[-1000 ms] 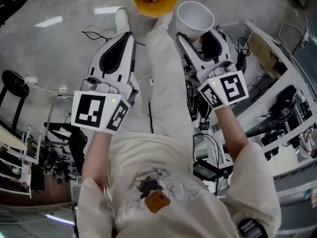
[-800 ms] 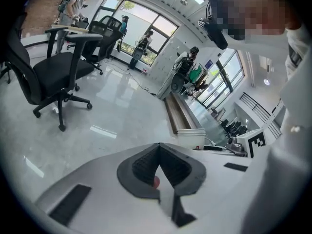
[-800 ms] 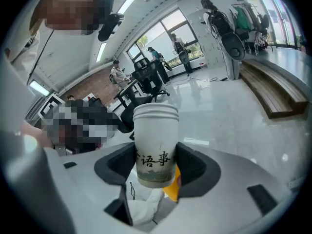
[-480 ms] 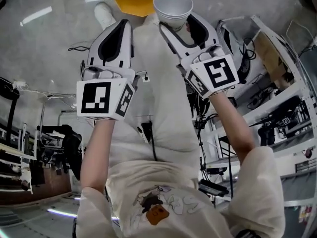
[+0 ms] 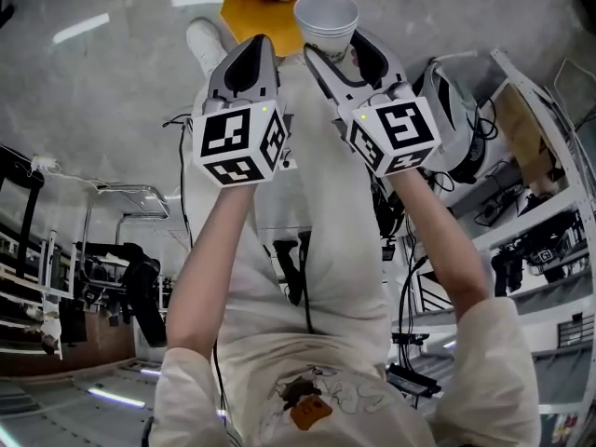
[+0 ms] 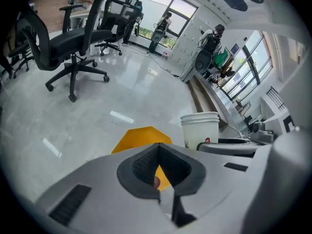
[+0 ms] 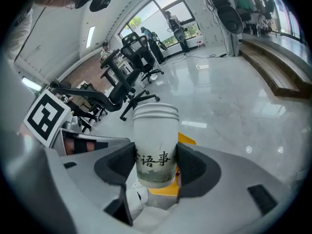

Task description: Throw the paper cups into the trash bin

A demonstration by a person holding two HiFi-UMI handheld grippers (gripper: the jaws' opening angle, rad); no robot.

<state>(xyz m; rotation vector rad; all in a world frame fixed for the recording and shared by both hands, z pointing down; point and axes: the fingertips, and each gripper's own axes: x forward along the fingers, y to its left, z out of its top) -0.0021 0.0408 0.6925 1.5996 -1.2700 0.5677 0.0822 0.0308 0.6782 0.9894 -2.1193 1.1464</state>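
Observation:
A stack of white paper cups (image 5: pixel 325 19) (image 7: pixel 155 145) (image 6: pixel 200 129) with black characters on the side stands upright between the jaws of my right gripper (image 5: pixel 328 52) (image 7: pixel 156 167), which is shut on it. The cups hang just right of and above the yellow octagonal trash bin (image 5: pixel 263 2) (image 6: pixel 142 141) (image 7: pixel 171 184) on the grey floor, which holds some red and yellow litter. My left gripper (image 5: pixel 250 63) (image 6: pixel 157 165) is held beside the right one, its jaws shut with nothing between them, pointing at the bin.
The person's legs and white shoes (image 5: pixel 206 40) stand below the grippers. Metal shelving with equipment (image 5: pixel 521 184) runs along the right. Black office chairs (image 6: pixel 68 48) stand on the floor further out, with desks and large windows behind.
Both grippers have come closer together. The left gripper moved right and toward the bin; the cups stay in the right gripper by the bin's edge.

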